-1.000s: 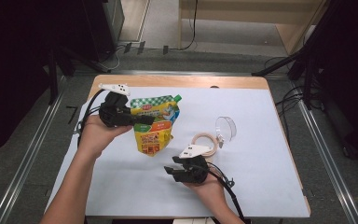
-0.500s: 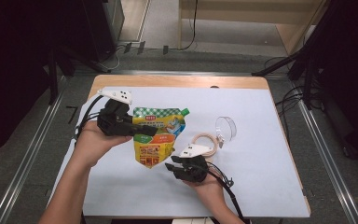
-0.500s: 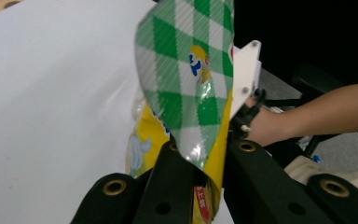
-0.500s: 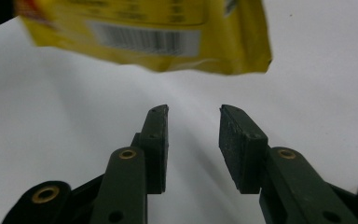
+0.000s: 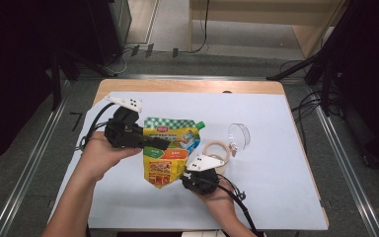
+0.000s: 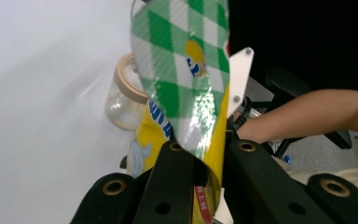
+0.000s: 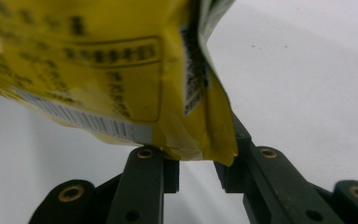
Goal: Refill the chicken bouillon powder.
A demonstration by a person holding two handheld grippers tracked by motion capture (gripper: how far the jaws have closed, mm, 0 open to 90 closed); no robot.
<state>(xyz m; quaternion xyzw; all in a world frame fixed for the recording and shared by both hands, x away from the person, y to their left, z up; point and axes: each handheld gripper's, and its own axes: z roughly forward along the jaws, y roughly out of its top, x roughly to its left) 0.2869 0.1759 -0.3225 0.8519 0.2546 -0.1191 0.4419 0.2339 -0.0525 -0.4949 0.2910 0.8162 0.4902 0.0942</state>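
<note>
My left claw (image 5: 160, 146) is clenched on the pouch (image 5: 170, 150), pinching its flat green-checked upper part from the side; in the left gripper view the film (image 6: 186, 88) runs straight up between the two black jaws. The pouch hangs lifted over the white surface (image 5: 276, 187), green spout cap (image 5: 201, 125) at the top right corner, bottom tip pointing down toward my right claw (image 5: 185, 178)

My right claw has just been closing and the pouch's bottom corner (image 7: 200, 140) sits between its jaws. The pads look like they are just short of it or barely brushing it, I don't see a firm pinch, so I read it as not gripping yet

Handling guess: soft flexible film, floppy, folds and twists where it is pinched, so it will swing from a single hold. Glossy, so probably a bit slippery. It bulges in the lower half, so there is likely some content weight low down, though it seems light overall. Not fragile, but a squeeze on the belly could push contents toward the cap. Best holds are the flat sealed edges: top seam, and the bottom corner seam for the second claw

A glass jar (image 5: 217, 154) with a tan rim stands just behind the right claw, its clear lid (image 5: 239, 136) a little further back, both right of the pouch
</note>
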